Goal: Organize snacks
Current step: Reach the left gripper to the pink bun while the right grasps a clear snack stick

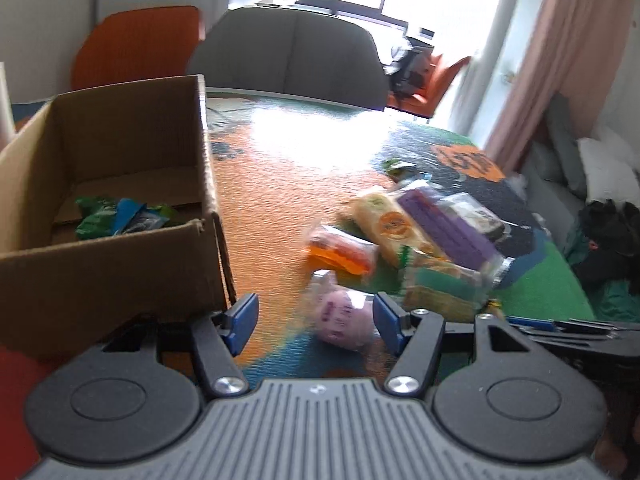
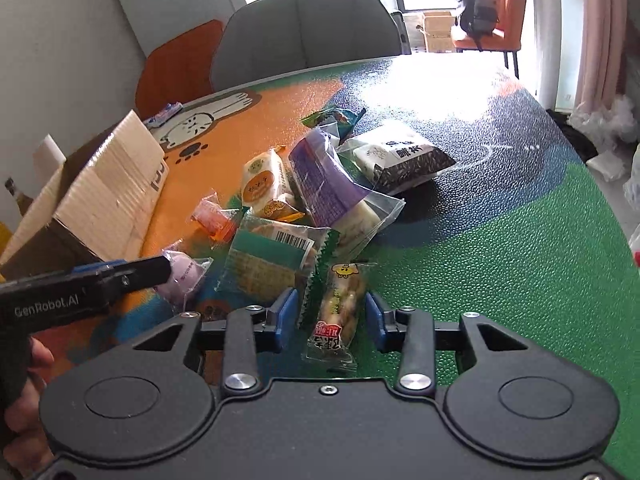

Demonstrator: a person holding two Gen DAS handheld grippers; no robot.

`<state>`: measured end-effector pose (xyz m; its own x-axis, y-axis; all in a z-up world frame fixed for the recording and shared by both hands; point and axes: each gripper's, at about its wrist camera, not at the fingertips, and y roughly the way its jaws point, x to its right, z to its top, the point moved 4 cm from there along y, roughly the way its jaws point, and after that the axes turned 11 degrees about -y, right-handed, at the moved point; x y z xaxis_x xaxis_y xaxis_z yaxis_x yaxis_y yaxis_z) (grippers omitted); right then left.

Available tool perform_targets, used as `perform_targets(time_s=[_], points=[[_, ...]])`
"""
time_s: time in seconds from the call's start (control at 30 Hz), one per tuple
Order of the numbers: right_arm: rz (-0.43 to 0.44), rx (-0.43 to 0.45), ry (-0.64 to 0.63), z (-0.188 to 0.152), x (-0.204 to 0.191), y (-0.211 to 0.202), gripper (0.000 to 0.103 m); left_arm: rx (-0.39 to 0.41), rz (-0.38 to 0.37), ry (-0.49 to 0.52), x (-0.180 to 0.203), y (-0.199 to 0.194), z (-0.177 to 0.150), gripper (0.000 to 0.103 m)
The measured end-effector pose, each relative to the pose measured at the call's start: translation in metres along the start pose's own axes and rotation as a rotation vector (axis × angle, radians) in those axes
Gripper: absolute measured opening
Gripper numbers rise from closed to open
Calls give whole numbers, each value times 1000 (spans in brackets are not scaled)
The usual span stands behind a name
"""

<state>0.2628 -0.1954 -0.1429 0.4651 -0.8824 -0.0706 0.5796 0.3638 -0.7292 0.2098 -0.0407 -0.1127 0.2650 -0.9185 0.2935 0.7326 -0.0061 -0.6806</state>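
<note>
Snacks lie heaped mid-table, right of the cardboard box (image 1: pixel 120 184) at its left edge, which already holds a few green and blue packets (image 1: pixel 120 216). Left gripper (image 1: pixel 316 322) stands apart around a pink bun (image 1: pixel 340 320), pads not touching. Right gripper (image 2: pixel 331 318) stands apart around a clear-wrapped peanut bar (image 2: pixel 338 308).

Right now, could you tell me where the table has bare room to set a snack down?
Bare patches: the orange strip between the brown cardboard box and the heap of wrapped snacks; the green area right of the heap; the glossy far end before the grey chair. Crowded: the heap itself.
</note>
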Motion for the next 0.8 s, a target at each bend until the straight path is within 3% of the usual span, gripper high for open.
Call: perform_targets(time_s=[0.13,0.2,0.33,0.67,0.8], points=[[-20,-3,-24,0,-1,0,34,-6,-5,-20,-5,0,0,65],[-39,-8,-33,-1,-1,-1,25,-18,-26,-14,-1,1,-2,66],[-43,-11,-38,-2,3,-2,19,-33,-53,20,9,7,-7,68],[-68,-25,-34,-4,11,-6,18,-46,-51,45,15,25,-13,67],[-76,-25,-56,-3,7,-4,27,-41,-47,78,19,27,-15,67]])
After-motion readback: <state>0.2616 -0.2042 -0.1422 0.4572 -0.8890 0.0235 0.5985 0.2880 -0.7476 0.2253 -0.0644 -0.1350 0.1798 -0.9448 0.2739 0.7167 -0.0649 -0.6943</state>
